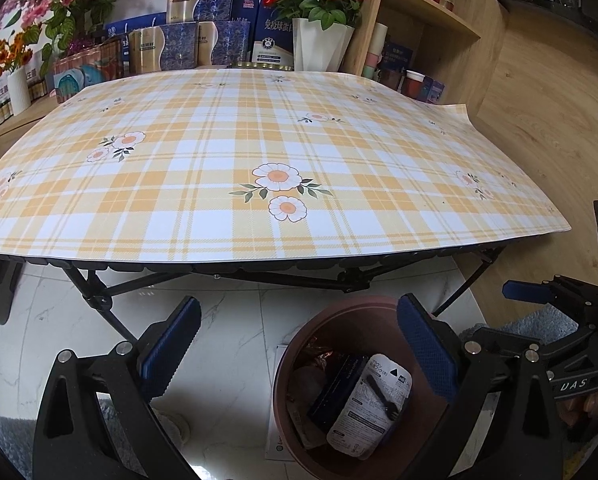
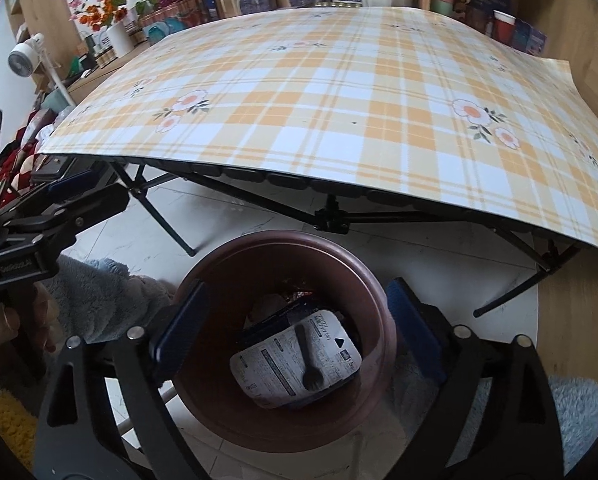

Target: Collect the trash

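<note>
A brown round bin [image 1: 295,412] stands on the floor in front of the table; it also shows in the right wrist view [image 2: 375,308]. Inside lie a white printed blister pack with a black utensil [image 2: 299,360], a dark blue box [image 1: 337,388] and crumpled wrappers [image 1: 319,356]. My left gripper [image 1: 299,344] is open and empty, held above the bin's left side. My right gripper [image 2: 295,316] is open and empty, held right over the bin's mouth. The right gripper also shows at the right edge of the left wrist view [image 1: 539,300].
A folding table with an orange plaid flowered cloth [image 1: 259,152] fills the middle of both views. Boxes, flower pots and a vase [image 1: 319,46] stand behind it. A wooden shelf [image 1: 431,12] is at back right. White marble-look floor [image 1: 227,320] lies below.
</note>
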{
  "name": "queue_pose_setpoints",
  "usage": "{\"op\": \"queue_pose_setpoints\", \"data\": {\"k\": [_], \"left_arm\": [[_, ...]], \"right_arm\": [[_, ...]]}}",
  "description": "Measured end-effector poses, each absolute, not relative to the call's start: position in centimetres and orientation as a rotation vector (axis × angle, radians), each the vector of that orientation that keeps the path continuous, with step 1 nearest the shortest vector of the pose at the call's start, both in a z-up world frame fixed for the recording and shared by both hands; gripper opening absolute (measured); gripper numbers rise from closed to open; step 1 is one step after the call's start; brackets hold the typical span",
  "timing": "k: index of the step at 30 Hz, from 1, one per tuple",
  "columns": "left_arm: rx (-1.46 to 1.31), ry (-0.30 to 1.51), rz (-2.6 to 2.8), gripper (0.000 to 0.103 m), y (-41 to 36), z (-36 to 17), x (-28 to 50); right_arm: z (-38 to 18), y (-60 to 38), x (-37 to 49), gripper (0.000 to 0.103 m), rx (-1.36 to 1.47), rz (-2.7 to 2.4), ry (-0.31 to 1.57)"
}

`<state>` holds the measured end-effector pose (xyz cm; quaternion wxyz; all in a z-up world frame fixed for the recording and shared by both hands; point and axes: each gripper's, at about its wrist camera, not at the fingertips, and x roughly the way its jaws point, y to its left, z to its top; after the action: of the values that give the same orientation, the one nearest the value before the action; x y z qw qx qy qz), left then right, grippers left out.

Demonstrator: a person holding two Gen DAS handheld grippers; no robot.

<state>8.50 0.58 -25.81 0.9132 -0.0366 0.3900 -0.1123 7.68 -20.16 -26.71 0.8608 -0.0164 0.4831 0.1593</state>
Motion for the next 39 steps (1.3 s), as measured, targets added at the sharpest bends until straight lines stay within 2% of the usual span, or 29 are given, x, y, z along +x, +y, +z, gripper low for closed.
{"op": "queue_pose_setpoints", "data": {"k": [10,14,19,31,39], "left_arm": [[-0.068,0.805,-0.226,0.096,0.6,-25.7,8.6],[-0.021,0.768,-0.221,0.096,0.3,-24.0,8.4],[-0.031,0.71,-0.222,0.097,0.1,-19.6,9.0],[0.149,0.352,-0.16,0.097,-2.1,-4.2,6.9],[0.094,0.372,-0.157,0.097,-1.9,-0.5,5.3]], "right_arm": [[-26.7,-20.4,7.8,0.095,-0.03,0.31,1.013],[-25.4,-20.9,8.1,0.097,-0.032,0.26,0.975],[-20.7,-22.2,9.4,0.097,-0.043,0.188,0.892],[-5.0,-24.2,10.1,0.097,-0.011,0.145,0.633],[-0.5,-24.0,8.0,0.097,0.014,0.179,0.545]]}}
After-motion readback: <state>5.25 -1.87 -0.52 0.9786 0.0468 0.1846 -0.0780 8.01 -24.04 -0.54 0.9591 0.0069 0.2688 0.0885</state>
